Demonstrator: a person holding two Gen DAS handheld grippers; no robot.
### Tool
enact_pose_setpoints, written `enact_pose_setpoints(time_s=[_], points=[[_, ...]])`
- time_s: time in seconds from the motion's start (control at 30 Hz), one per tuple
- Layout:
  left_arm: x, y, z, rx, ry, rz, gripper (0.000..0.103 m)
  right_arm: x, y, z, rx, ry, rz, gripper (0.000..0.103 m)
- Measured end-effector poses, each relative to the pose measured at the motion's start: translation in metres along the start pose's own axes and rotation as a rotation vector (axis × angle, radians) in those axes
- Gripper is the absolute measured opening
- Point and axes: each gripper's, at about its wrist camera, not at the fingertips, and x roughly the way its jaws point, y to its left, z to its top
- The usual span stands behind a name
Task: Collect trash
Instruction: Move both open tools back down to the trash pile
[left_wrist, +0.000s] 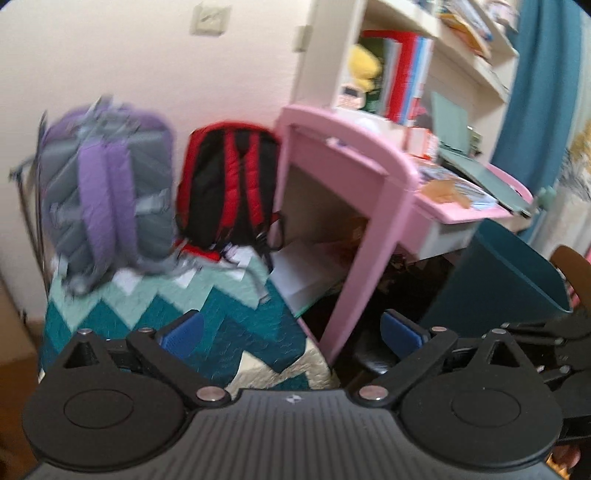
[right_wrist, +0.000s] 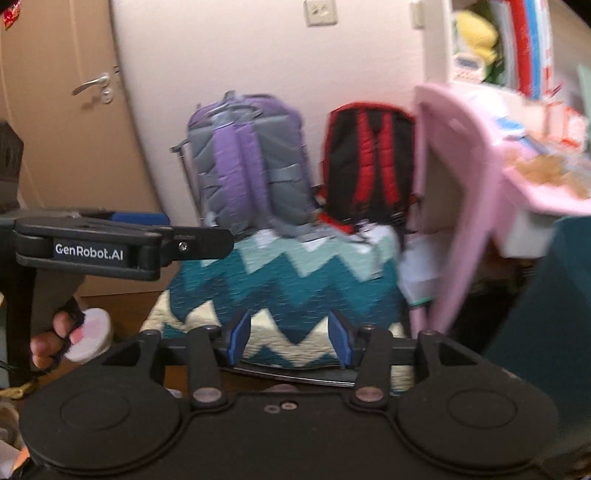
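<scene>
Crumpled brown paper lying on pink desk, beside slanted grey-green board. Teal bin standing below desk edge, at right. Left gripper spread wide, nothing between blue pads. Right gripper spread, nothing held. Purple backpack and red backpack upright on zigzag quilt, against wall. Door at far left.

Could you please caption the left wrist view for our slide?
Open left gripper faces purple backpack, red backpack and pink desk.
</scene>
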Motion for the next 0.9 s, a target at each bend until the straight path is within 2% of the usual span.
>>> enact_pose_setpoints(time_s=[0.13,0.2,0.3,0.37,0.47,0.57,0.7,0.83,0.9], points=[[0.033,0.046,-0.036,-0.099,0.055,0.021,0.103,0.058,0.003,-0.024,0.012,0.052,0.070,0.050],[0.050,0.068,-0.057,-0.133,0.102,0.034,0.103,0.092,0.003,-0.039,0.022,0.104,0.114,0.050],[0.083,0.099,-0.091,-0.165,0.196,0.069,0.103,0.145,0.002,-0.059,0.048,0.192,0.136,0.050],[0.106,0.120,-0.114,-0.199,0.242,0.096,0.103,0.176,0.001,-0.072,0.054,0.235,0.117,0.050],[0.139,0.148,-0.149,-0.232,0.304,0.179,0.103,0.226,0.000,-0.095,0.070,0.295,0.073,0.050],[0.173,0.177,-0.185,-0.311,0.392,0.223,0.103,0.278,-0.012,-0.116,0.137,0.385,0.045,0.050],[0.213,0.201,-0.228,-0.361,0.480,0.288,0.103,0.341,-0.026,-0.146,0.218,0.493,0.019,0.050],[0.257,0.223,-0.270,-0.429,0.568,0.327,0.103,0.396,-0.039,-0.173,0.296,0.561,0.006,0.050],[0.279,0.231,-0.289,-0.432,0.624,0.344,0.103,0.419,-0.046,-0.186,0.355,0.585,0.002,0.050]])
